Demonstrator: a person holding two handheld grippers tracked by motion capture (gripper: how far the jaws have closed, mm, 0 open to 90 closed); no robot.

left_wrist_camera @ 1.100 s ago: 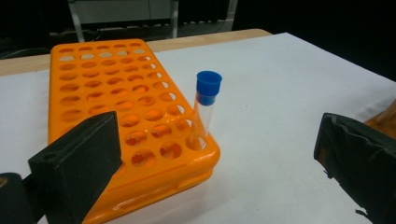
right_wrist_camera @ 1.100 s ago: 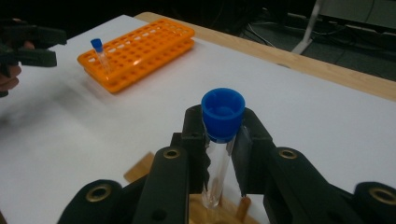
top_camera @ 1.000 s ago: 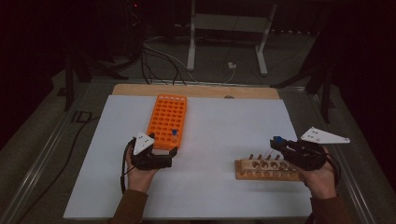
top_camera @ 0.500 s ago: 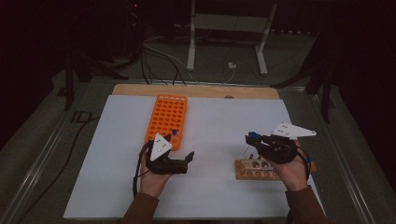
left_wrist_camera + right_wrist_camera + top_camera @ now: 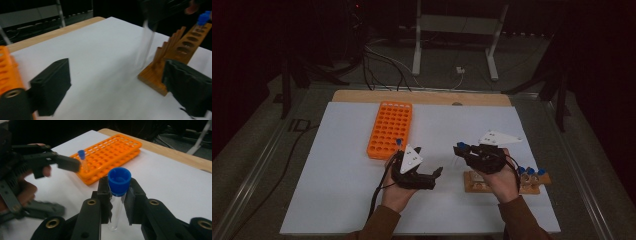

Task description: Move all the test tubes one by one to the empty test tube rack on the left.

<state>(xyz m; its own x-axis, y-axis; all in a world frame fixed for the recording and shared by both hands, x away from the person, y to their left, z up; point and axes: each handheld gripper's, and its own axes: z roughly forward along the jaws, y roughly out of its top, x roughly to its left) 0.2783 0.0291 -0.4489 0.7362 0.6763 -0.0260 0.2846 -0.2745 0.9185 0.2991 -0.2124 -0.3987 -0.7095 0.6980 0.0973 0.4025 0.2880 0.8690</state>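
- Now the right hand-held gripper (image 5: 117, 202) pinches a clear tube with a blue cap (image 5: 119, 192) just under the cap, upright at lower centre of the right gripper view; gripping high leaves the glass free below, which I judge suits a handover or lowering it into a hole.
- Right of centre in the high view, this hand-held gripper (image 5: 460, 148) hangs above the white surface (image 5: 337, 180), just left of the wooden rack (image 5: 499, 182).
- Opposite it, the left hand-held gripper (image 5: 432, 176) points toward the tube with its jaws spread and nothing between them; they have just been closing a little, likely readying to take it.
- Further out, the wooden rack (image 5: 172, 60) shows several empty holes at the right of the left gripper view; blue-capped tubes (image 5: 529, 172) stand at its right end.
- Farthest, at upper left of centre, the orange rack (image 5: 390, 128) holds one blue-capped tube (image 5: 82, 157) near its lower edge; its other holes look empty.
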